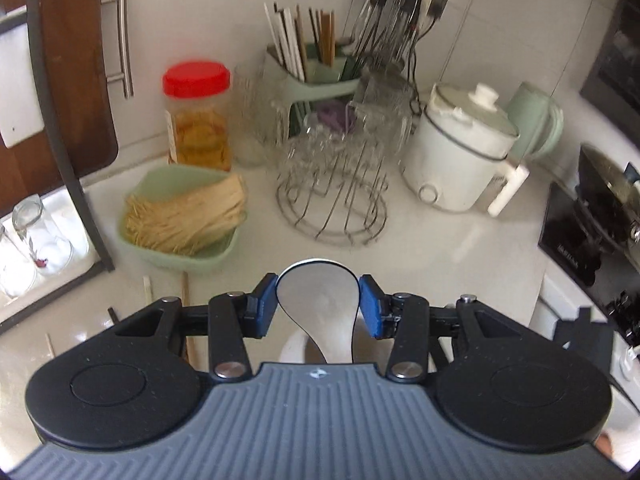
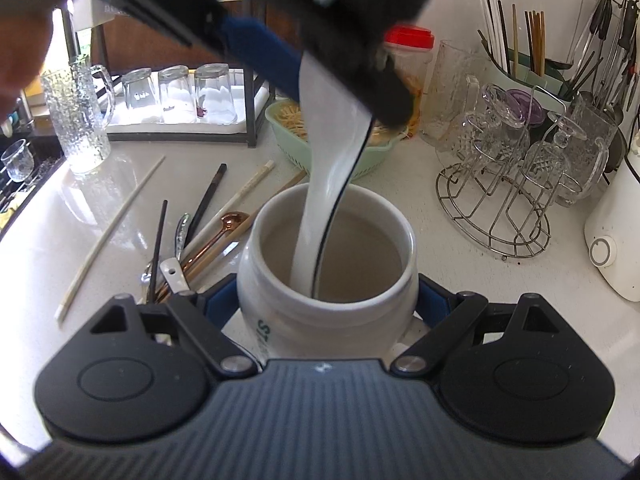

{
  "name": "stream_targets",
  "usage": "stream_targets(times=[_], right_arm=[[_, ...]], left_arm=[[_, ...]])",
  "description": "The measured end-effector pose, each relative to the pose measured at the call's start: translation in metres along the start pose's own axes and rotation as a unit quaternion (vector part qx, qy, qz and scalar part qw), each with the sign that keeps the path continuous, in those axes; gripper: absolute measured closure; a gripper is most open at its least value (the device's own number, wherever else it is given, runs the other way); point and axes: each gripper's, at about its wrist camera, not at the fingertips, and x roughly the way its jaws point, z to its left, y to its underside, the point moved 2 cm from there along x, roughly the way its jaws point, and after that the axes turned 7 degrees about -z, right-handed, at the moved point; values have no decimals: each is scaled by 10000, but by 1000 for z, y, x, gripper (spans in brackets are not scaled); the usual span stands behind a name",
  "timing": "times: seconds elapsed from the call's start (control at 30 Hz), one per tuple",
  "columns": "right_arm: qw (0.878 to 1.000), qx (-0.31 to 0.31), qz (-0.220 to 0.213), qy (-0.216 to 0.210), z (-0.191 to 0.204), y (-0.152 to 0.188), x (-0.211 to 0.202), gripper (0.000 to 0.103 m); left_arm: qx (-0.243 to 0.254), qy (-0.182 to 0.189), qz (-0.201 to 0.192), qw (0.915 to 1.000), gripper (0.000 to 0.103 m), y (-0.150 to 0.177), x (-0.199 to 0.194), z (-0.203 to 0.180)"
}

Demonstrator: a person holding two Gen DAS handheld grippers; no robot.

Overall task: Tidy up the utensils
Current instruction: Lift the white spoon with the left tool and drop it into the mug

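Glossy white spoon [image 2: 332,168], round ceramic jar [image 2: 328,280]

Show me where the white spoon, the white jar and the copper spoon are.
white spoon [image 2: 324,200], right wrist view, on its handle.
white jar [image 2: 402,276], right wrist view, on its rim.
copper spoon [image 2: 234,221], right wrist view, on its bowl.

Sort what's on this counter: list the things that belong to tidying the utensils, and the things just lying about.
Job: white spoon in left claw; white jar in right claw; loose chopsticks; copper spoon.

Lying about: red-lidded jar; glass rack; white cooker; toothpick basket.
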Motion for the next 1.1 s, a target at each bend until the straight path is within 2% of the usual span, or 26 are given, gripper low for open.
stream_targets(times=[0.47, 1.1], right_arm=[[9999, -61, -82, -31, 1, 2, -1, 11], [9998, -138, -132, -99, 1, 5, -4, 11]], left_arm=[[313, 185, 581, 9976, 54, 16, 14, -13], [-64, 128, 639, 9979, 53, 16, 18, -8]])
